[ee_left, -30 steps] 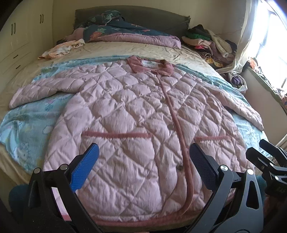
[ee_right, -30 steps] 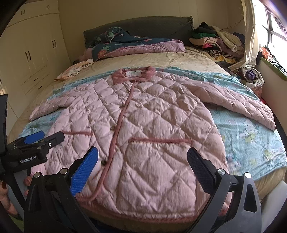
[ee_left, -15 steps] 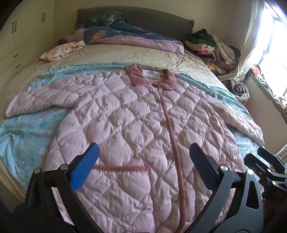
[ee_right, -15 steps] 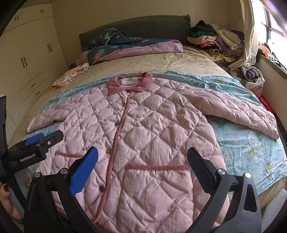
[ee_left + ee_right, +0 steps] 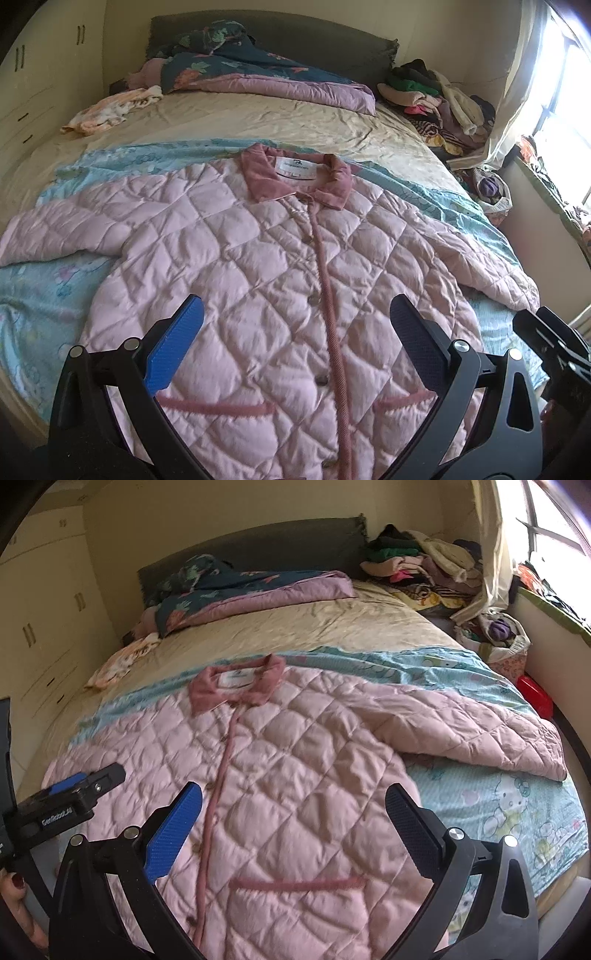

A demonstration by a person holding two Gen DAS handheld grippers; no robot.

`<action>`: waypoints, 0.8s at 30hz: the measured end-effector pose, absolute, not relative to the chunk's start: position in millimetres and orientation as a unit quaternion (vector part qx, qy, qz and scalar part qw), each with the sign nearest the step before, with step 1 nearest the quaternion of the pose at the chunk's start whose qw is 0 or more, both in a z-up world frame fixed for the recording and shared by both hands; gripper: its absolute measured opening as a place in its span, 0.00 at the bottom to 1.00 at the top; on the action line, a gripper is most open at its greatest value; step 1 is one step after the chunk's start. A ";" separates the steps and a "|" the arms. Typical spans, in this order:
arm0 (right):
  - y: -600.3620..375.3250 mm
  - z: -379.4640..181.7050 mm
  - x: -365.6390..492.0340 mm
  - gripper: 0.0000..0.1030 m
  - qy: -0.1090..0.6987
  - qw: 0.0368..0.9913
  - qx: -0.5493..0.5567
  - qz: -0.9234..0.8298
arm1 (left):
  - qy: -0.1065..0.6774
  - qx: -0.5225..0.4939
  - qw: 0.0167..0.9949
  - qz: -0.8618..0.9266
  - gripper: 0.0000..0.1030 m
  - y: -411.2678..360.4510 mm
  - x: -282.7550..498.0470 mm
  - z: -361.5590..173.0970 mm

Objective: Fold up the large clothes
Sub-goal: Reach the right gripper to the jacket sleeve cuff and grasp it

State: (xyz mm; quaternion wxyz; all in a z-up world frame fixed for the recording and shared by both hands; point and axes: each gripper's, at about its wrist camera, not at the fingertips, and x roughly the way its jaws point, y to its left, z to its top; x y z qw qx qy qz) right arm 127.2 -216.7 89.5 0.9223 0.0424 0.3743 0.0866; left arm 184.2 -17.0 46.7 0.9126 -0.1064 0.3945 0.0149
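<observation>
Change since a second ago: both grippers have been carried forward over the jacket — the hem is now out of view, and the collar is seen closer in both views.
Left gripper point(image 5: 295, 332): one, held above the jacket's lower front; fingers spread wide, nothing pinched between them.
Right gripper point(image 5: 293, 812): one, also held above the lower front; fingers spread wide, nothing gripped. Its tip is seen at the right edge of the left wrist view.
Jacket point(image 5: 280, 288): one, pink and quilted, laid flat and face up on the bed, buttoned along a darker pink placket.
Pockets: two, each marked by a darker pink trim band — one either side of the placket.
Sleeves: two, spread outward to left and right.
Collar point(image 5: 295, 177): one, darker pink, with a white label shown inside it.
Sheet point(image 5: 498, 801): one, light blue with cartoon prints, spread beneath the jacket.
Bed point(image 5: 277, 125): one, covered in a beige sheet beyond the jacket.
Quilt point(image 5: 266, 79): one, dark floral with a mauve underside, bunched at the headboard.
Small garment point(image 5: 110, 109): one, pale and patterned, left near the bed's far left side.
Clothes pile point(image 5: 424, 565): one heap, at the far right corner.
Room: cream wardrobe doors point(image 5: 44, 627) on the left, a bright window point(image 5: 565, 92) on the right.
</observation>
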 end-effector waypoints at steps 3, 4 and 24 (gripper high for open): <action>-230.7 90.1 142.0 0.96 0.372 0.924 0.054 0.068 | 0.398 -0.107 0.911 0.013 0.92 -19.8 198.1 46.9; -234.0 90.2 145.7 0.96 0.371 0.925 0.056 0.064 | 0.399 -0.108 0.911 0.011 0.92 -20.9 201.9 46.9; -388.4 43.6 211.4 0.96 0.380 0.906 0.162 -0.096 | 0.416 -0.090 0.904 -0.037 0.92 -73.9 282.8 28.3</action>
